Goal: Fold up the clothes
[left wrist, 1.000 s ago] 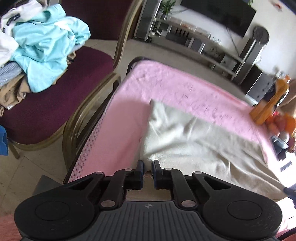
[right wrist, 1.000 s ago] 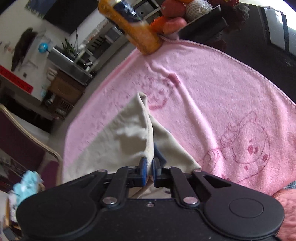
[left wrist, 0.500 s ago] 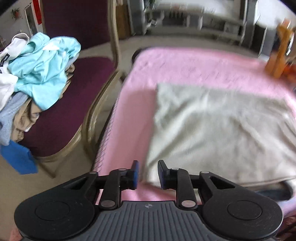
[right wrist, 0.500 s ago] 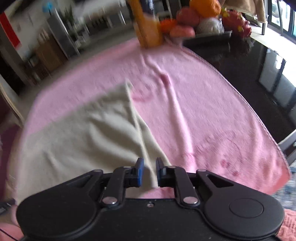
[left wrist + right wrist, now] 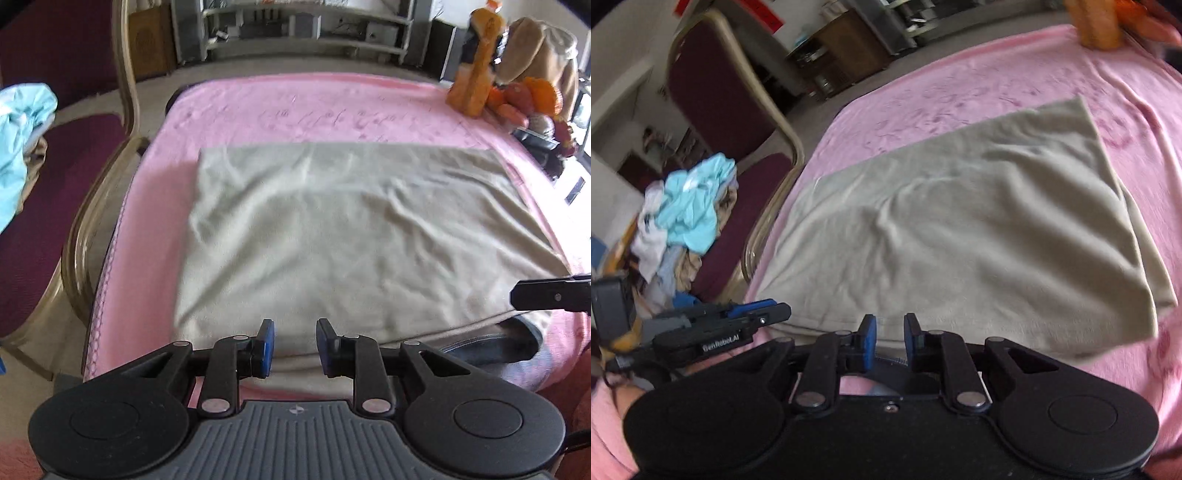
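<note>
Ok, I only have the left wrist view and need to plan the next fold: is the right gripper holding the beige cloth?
Observer: No. The right gripper has its jaws apart. They have just been opening, and no cloth is pinched between them. The beige cloth lies flat ahead of it.
Operator: Do the layers line up on the right side?
Observer: Not quite. A lower layer sticks out past the top one along that edge.
Operator: What is on the chair besides the light blue piece?
Observer: On the chair there is a pile of clothes, with a white piece and others under the blue one.
</note>
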{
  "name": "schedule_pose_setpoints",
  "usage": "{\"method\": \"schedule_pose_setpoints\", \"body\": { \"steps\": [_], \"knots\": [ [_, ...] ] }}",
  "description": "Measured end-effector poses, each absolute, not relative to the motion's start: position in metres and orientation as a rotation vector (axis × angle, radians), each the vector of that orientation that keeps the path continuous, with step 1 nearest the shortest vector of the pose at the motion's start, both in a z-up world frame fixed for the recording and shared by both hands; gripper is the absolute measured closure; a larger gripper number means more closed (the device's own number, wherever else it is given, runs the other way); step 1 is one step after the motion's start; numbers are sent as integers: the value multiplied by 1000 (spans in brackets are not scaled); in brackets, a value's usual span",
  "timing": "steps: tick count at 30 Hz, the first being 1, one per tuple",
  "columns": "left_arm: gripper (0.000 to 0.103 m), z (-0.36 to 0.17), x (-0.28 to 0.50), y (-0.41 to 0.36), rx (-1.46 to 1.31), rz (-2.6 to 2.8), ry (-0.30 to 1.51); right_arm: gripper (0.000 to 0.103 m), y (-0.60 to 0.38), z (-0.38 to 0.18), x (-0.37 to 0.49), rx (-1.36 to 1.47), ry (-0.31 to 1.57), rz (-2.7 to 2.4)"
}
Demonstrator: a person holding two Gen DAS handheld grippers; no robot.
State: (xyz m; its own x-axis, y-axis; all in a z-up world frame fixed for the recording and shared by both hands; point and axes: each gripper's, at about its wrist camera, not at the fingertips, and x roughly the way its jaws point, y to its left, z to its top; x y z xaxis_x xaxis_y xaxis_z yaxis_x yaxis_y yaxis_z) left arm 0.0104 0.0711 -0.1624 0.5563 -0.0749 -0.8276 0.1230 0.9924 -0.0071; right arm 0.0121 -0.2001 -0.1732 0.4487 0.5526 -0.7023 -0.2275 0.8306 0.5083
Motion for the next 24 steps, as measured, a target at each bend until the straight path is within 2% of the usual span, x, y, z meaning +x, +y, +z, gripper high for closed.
{"method": "schedule_pose_setpoints", "body": {
  "steps": [3, 9, 20, 24],
  "knots": [
    [78, -169, 13, 76, 42, -91, 1006, 74, -182, -173, 4, 153, 969, 475],
    [78, -163, 10, 82, 1, -91, 982, 74, -152, -183, -15, -195, 906, 463],
    [78, -162, 13, 89, -48, -74, 973, 75, -125, -190, -22, -393, 796, 444],
    [79, -162, 15, 93, -72, -61, 969, 83, -120, -192, -24, -417, 754, 472]
  ]
}}
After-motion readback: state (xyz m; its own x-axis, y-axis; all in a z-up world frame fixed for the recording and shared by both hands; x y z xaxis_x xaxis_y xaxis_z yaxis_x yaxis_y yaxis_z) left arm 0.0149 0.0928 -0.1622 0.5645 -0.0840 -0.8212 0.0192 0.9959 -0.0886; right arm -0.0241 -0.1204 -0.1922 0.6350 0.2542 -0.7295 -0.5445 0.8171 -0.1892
